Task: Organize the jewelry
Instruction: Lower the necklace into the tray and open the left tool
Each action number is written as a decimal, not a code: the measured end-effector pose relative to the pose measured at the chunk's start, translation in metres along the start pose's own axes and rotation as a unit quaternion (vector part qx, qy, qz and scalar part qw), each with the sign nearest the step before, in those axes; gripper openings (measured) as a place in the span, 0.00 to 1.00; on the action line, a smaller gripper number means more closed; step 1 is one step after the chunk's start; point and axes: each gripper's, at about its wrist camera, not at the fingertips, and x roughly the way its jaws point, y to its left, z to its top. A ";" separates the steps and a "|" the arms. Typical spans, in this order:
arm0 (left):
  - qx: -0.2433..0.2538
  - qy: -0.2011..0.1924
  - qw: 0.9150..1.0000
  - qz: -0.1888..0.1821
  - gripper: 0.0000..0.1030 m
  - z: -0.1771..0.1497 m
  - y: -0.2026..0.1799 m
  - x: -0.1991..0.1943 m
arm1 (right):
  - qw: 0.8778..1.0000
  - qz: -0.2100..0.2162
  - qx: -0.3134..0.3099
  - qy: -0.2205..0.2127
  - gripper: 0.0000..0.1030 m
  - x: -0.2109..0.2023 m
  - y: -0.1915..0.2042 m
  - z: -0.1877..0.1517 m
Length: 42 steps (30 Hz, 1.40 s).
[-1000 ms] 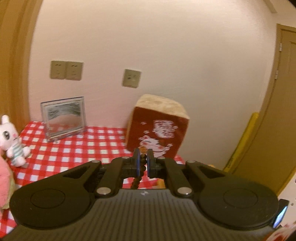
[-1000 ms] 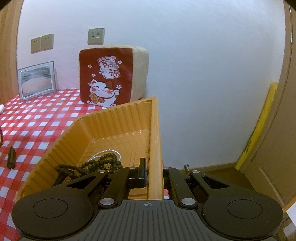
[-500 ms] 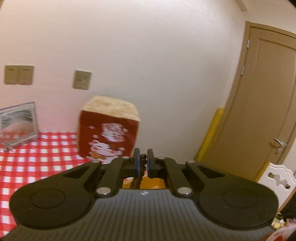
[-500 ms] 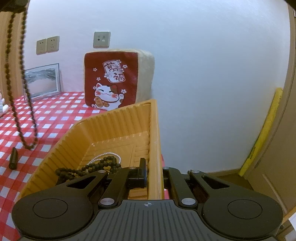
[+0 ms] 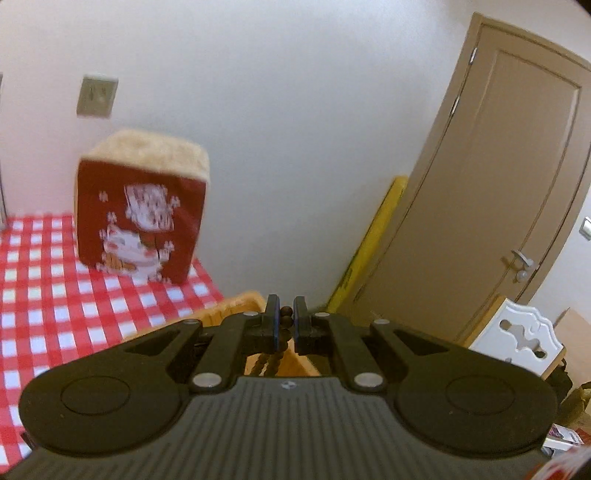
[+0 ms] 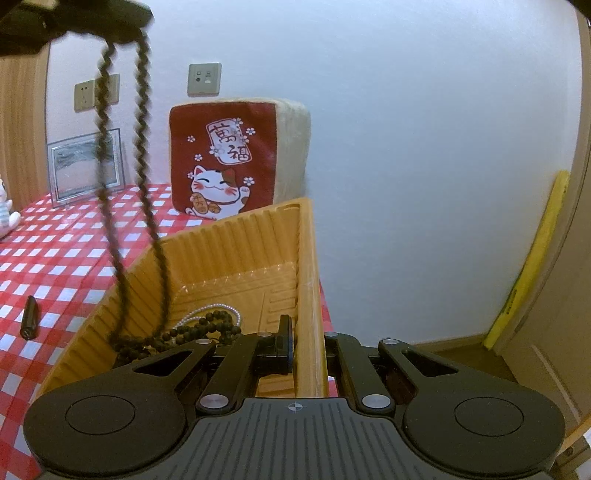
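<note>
A long strand of dark brown beads point(image 6: 144, 147) hangs in a loop from my left gripper point(image 6: 122, 35), which is shut on it at the top left of the right wrist view. The loop's lower end dips inside the orange ribbed tray point(image 6: 240, 240), near its left wall. In the left wrist view the beads point(image 5: 271, 363) sit pinched in the left gripper point(image 5: 285, 312), above the tray's corner point(image 5: 236, 306). My right gripper point(image 6: 307, 336) is shut on the tray's right wall point(image 6: 310, 295). Another dark bead strand point(image 6: 199, 330) and a white pearl strand point(image 6: 218, 307) lie in the tray.
The tray stands at the right edge of a table with a red-and-white checked cloth point(image 6: 55, 258). A small black cylinder point(image 6: 28, 317) lies left of the tray. Behind it are a lucky-cat cushion point(image 6: 225, 162), a picture frame point(image 6: 85, 166) and a plush toy point(image 6: 5, 214). A door point(image 5: 498, 184) is at the right.
My left gripper has swung to the right with the bead strand, which now hangs over the tray instead of over the cloth. The right gripper has stayed on the tray wall.
</note>
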 end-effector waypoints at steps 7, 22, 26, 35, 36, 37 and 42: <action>-0.027 0.059 0.998 0.003 0.06 -0.030 0.011 0.038 | 1.000 0.002 0.005 0.002 0.04 0.001 -0.002 0.000; -0.056 0.104 0.991 0.056 0.20 -0.065 0.037 0.047 | 1.000 0.000 0.010 0.008 0.04 0.006 -0.002 0.001; -0.061 0.104 0.989 0.083 0.24 -0.067 0.048 0.035 | 1.000 -0.001 0.010 0.008 0.04 0.007 -0.002 0.001; -0.088 0.108 0.977 0.159 0.27 -0.082 0.086 -0.006 | 1.000 -0.005 0.010 0.009 0.04 0.007 -0.002 0.002; -0.092 0.108 0.976 0.167 0.27 -0.084 0.090 -0.010 | 1.000 -0.005 0.009 0.010 0.04 0.007 -0.001 0.002; -0.096 0.108 0.974 0.173 0.27 -0.086 0.095 -0.014 | 1.000 -0.005 0.009 0.010 0.04 0.007 -0.001 0.002; -0.116 0.107 0.966 0.205 0.28 -0.096 0.114 -0.033 | 1.000 -0.008 0.014 0.013 0.04 0.007 -0.002 0.002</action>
